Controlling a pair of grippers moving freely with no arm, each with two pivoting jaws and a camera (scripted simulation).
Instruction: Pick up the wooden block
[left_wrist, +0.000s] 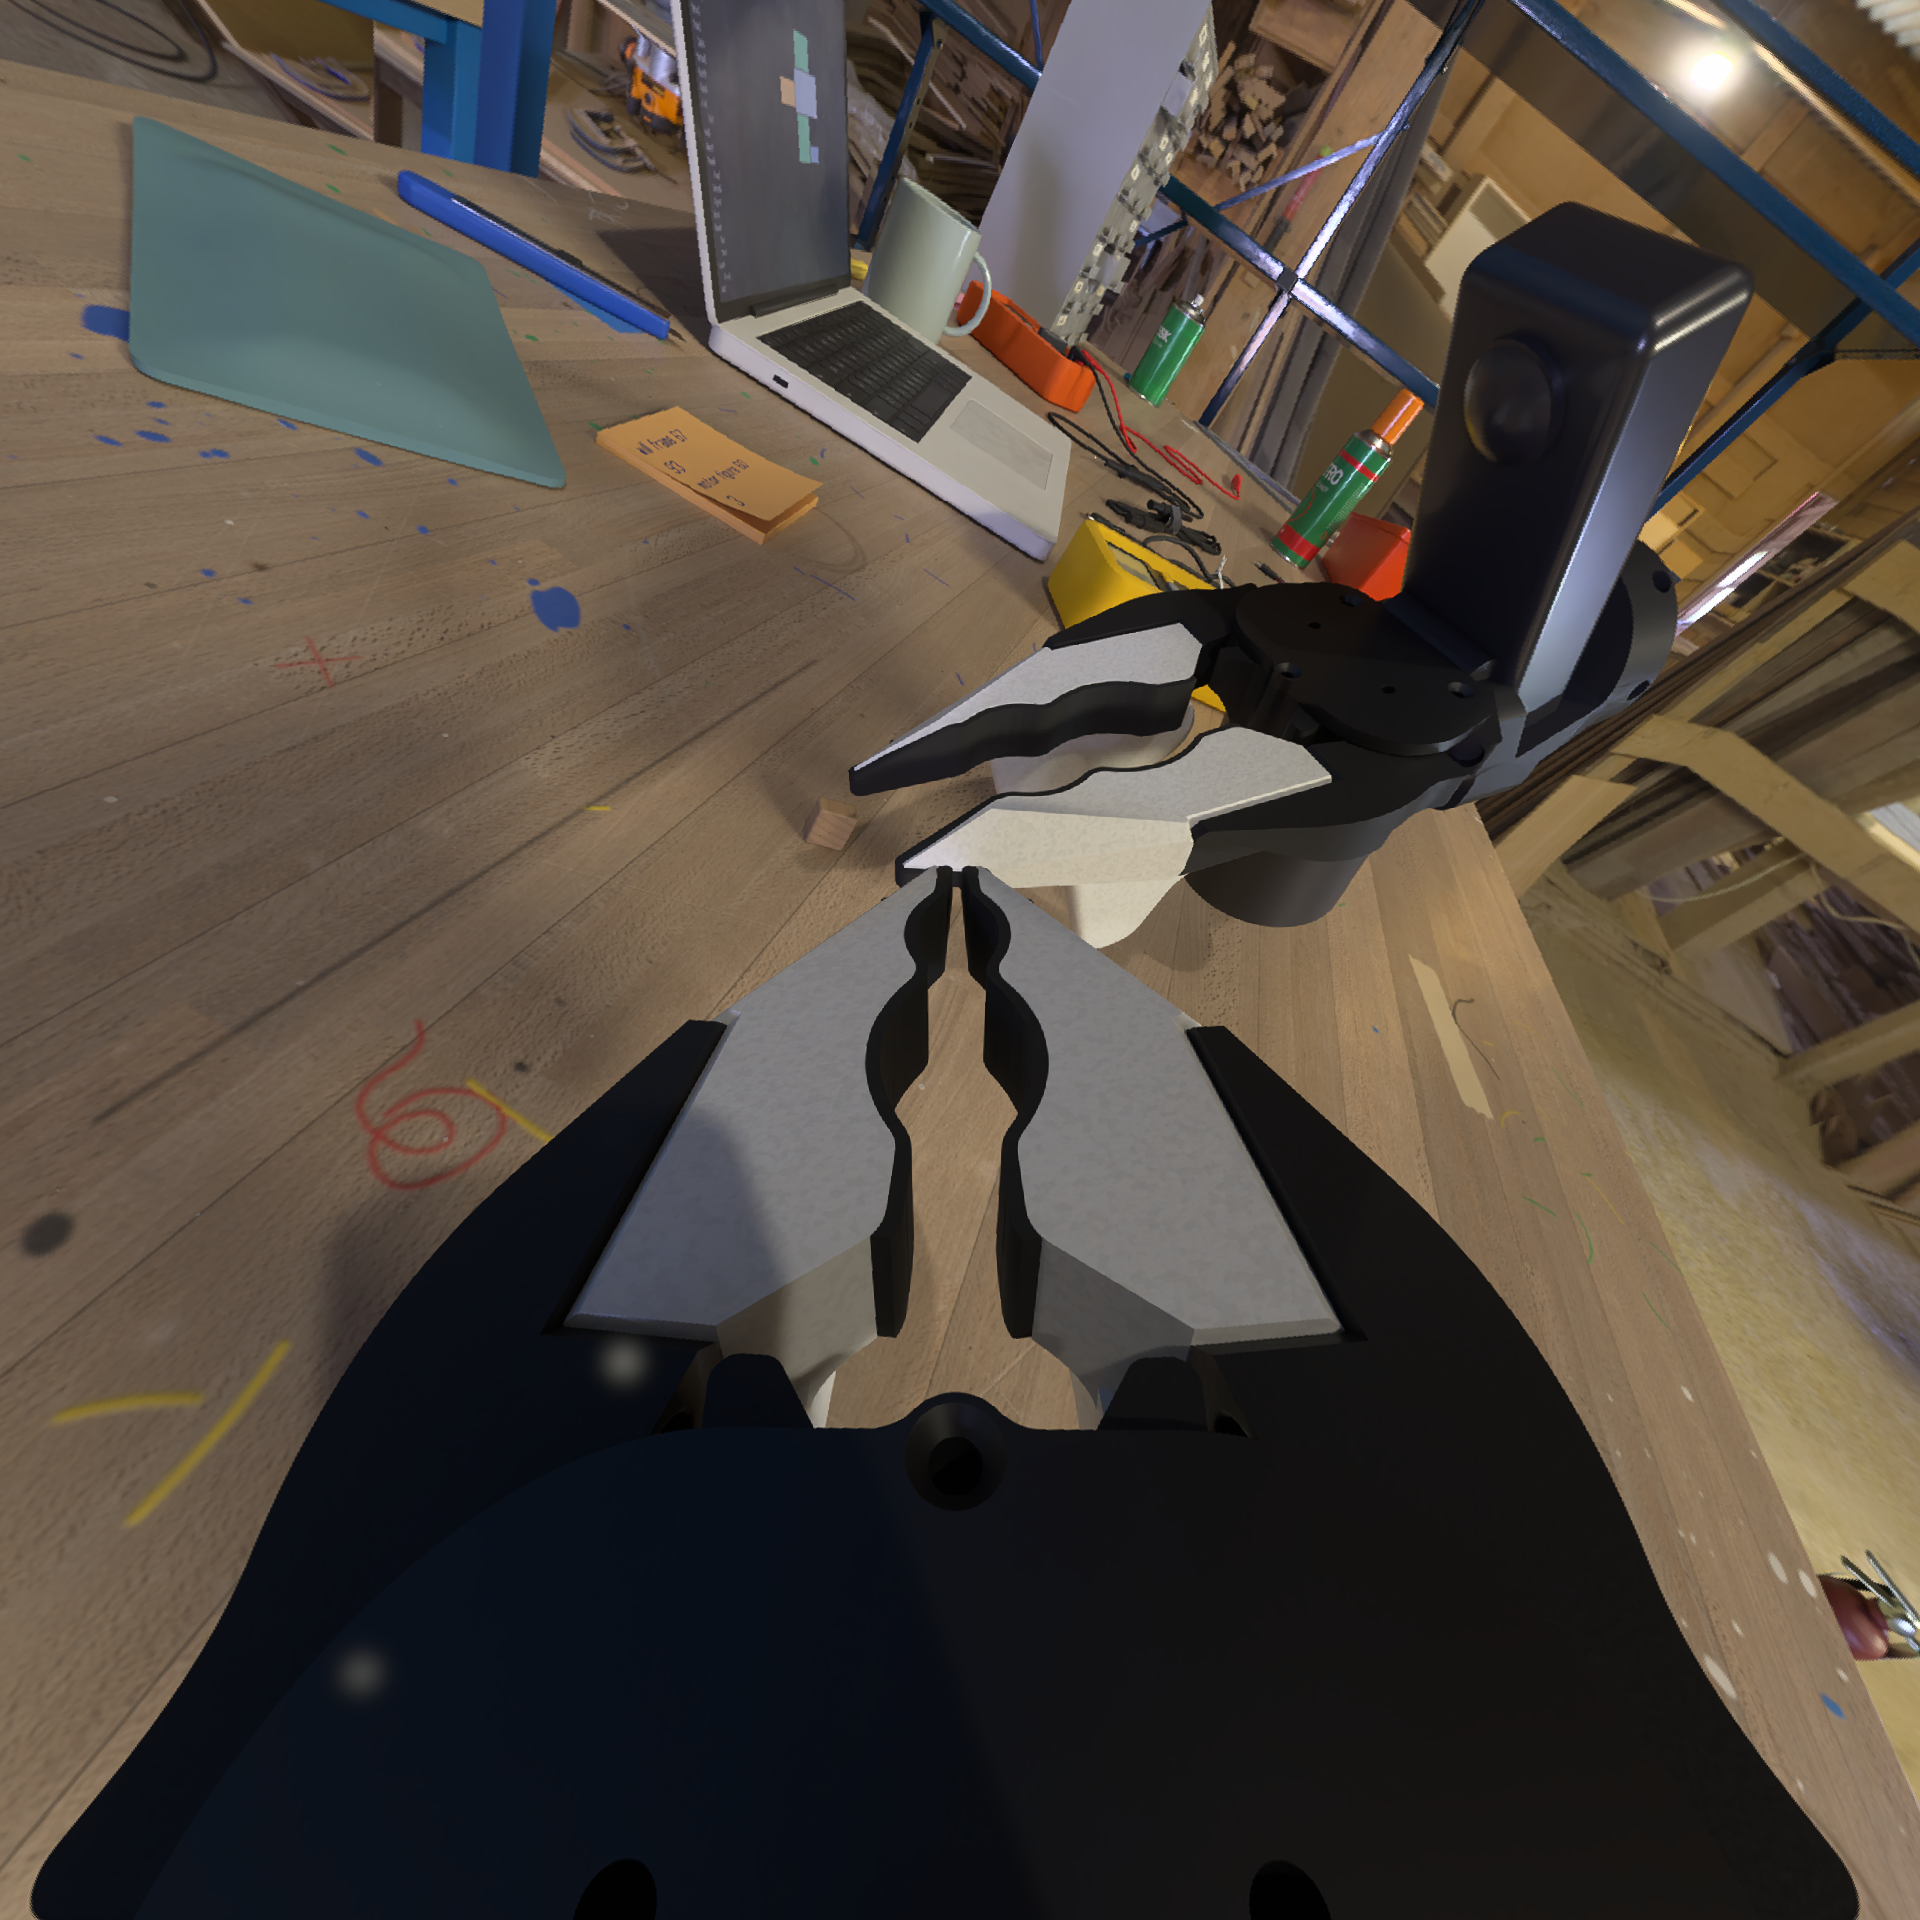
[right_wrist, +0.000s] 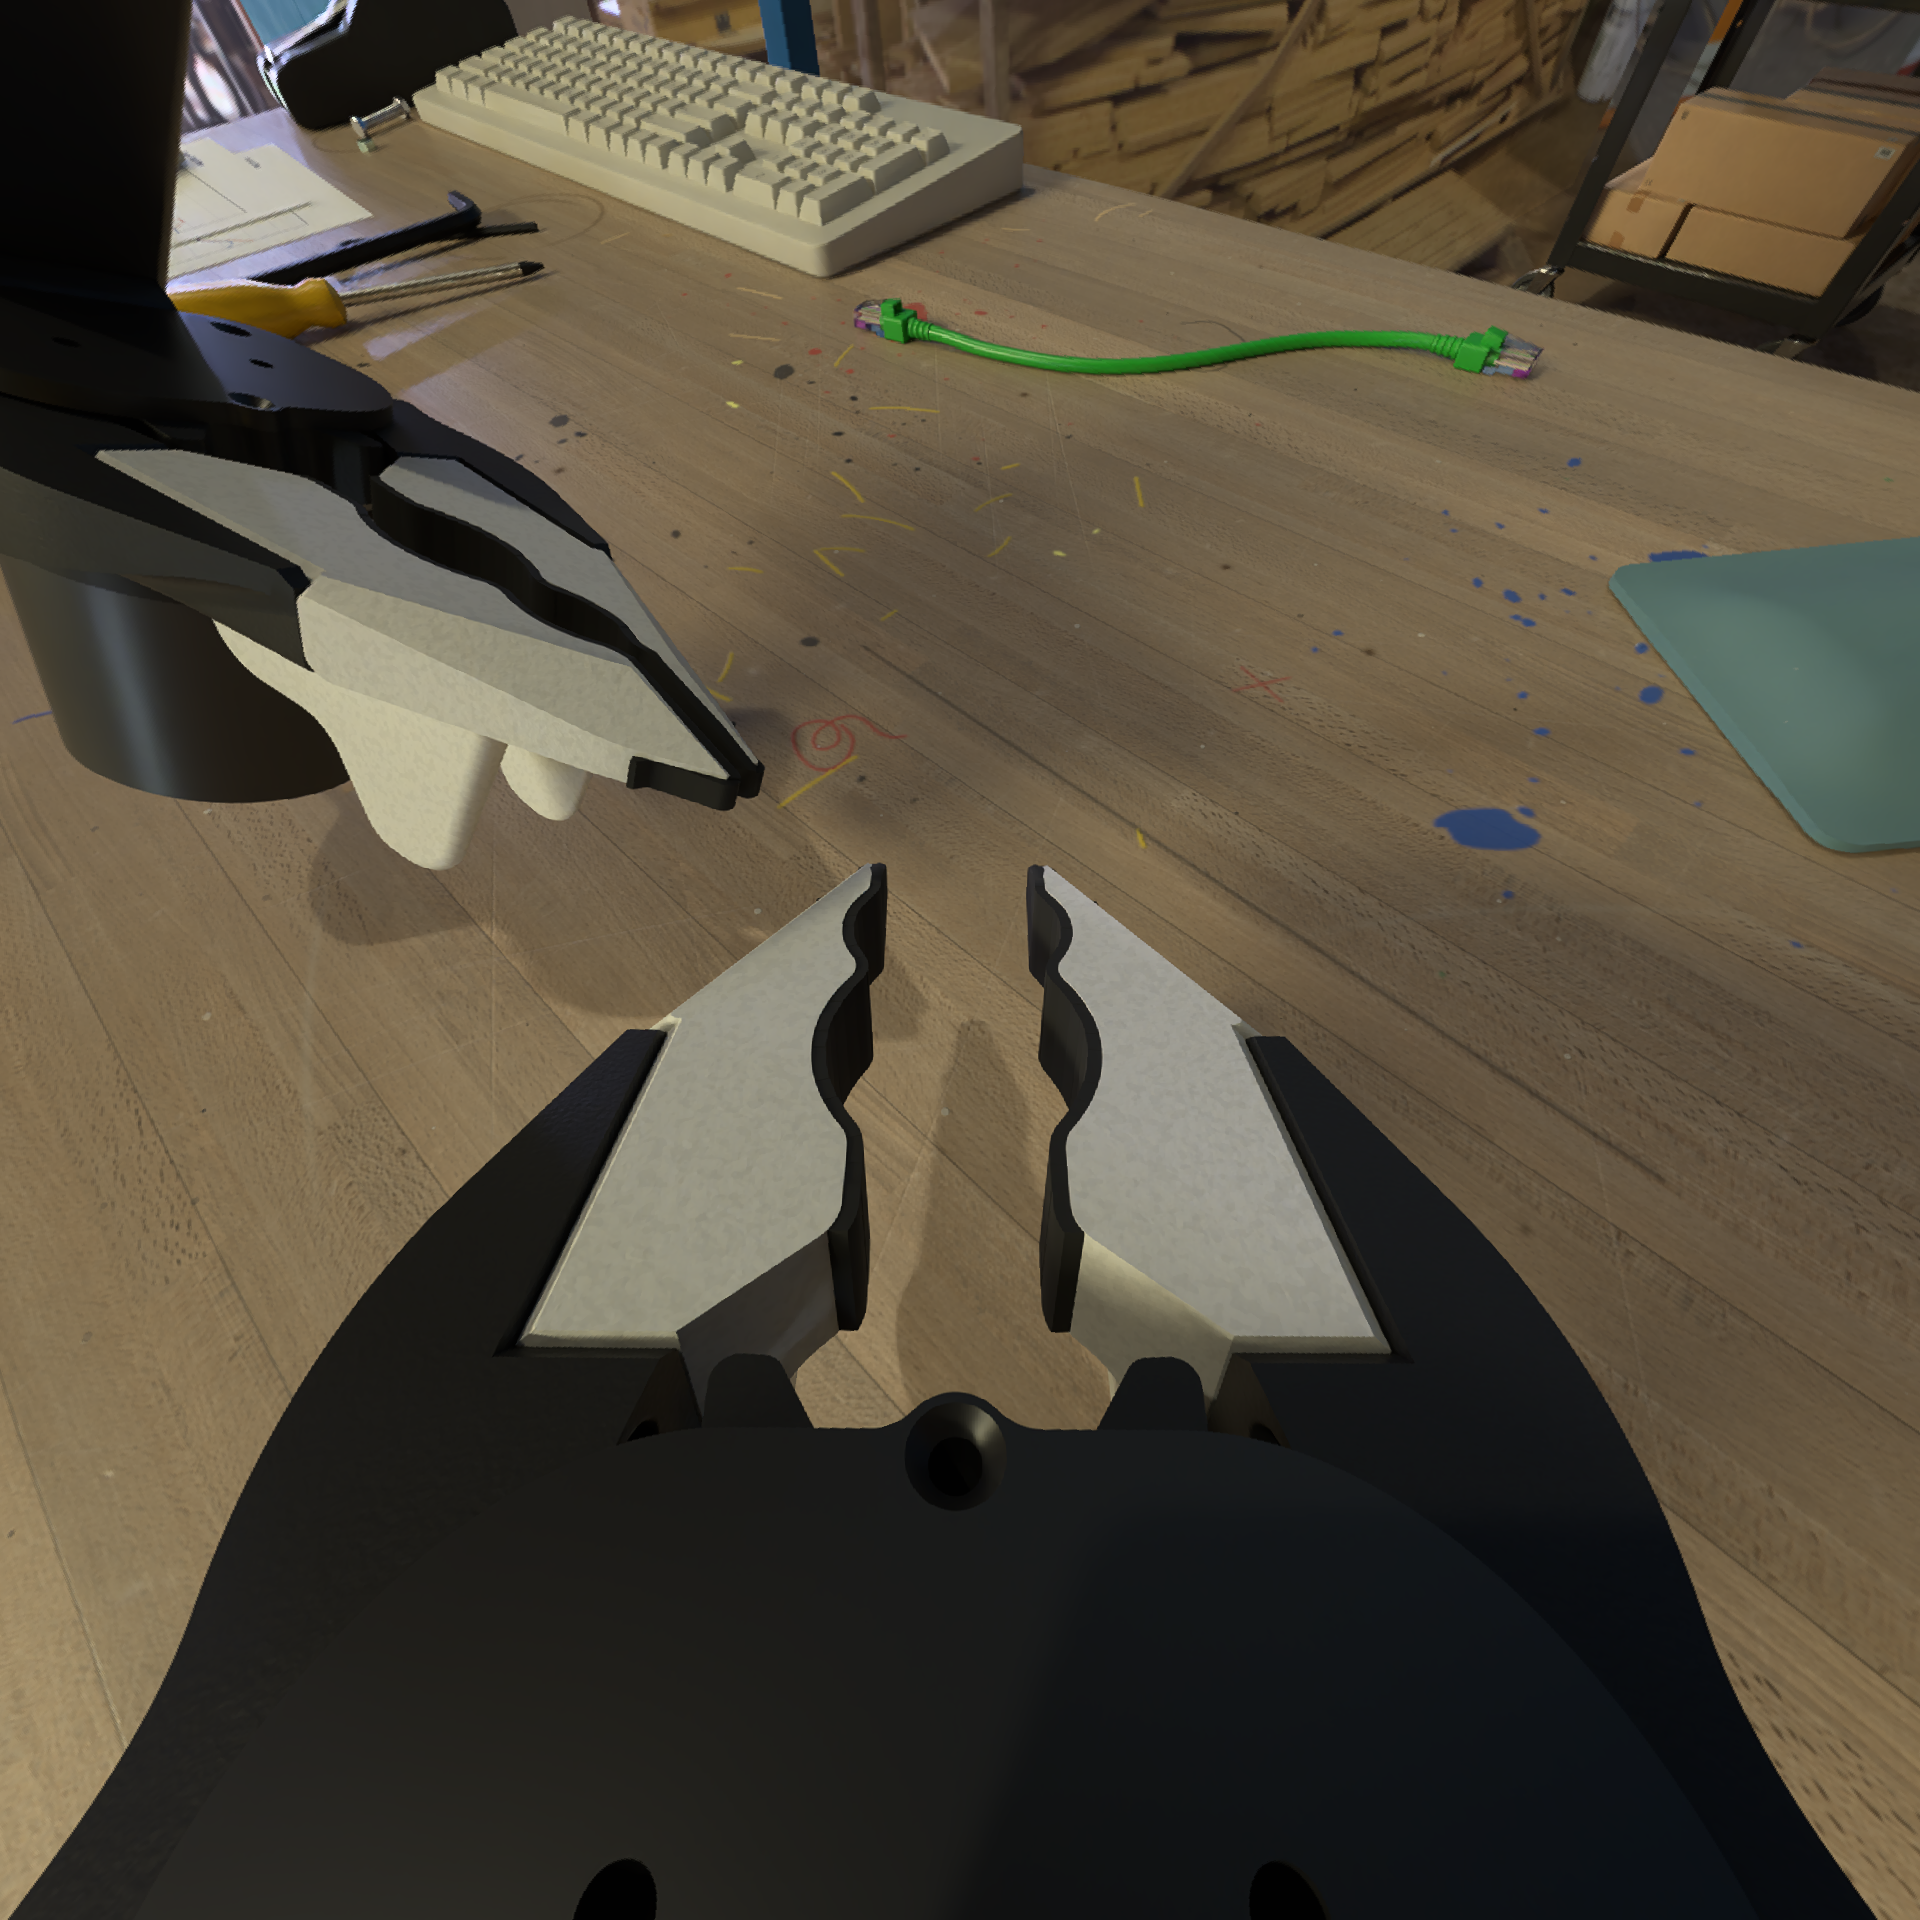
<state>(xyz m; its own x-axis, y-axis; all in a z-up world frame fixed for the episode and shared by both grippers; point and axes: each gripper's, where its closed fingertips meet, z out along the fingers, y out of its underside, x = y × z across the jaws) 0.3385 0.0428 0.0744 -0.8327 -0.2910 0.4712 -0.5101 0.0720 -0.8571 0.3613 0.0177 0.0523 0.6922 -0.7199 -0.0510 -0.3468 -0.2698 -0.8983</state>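
Here the left gripper (left_wrist: 956, 878) is pinched empty, the right gripper (right_wrist: 956, 883) spread (wooden block (left_wrist: 829, 824) untouched).

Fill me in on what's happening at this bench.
Two claws hang over a wooden workbench, and neither holds anything. The wooden block sits untouched on the bench, just beyond the open right claw, whose tips are close to it. The left claw is shut and empty, beside the right one.

Warm, bright workshop light — a lamp (left_wrist: 1709, 68) glares overhead, shadows soft, edges bent by wide-angle distortion.
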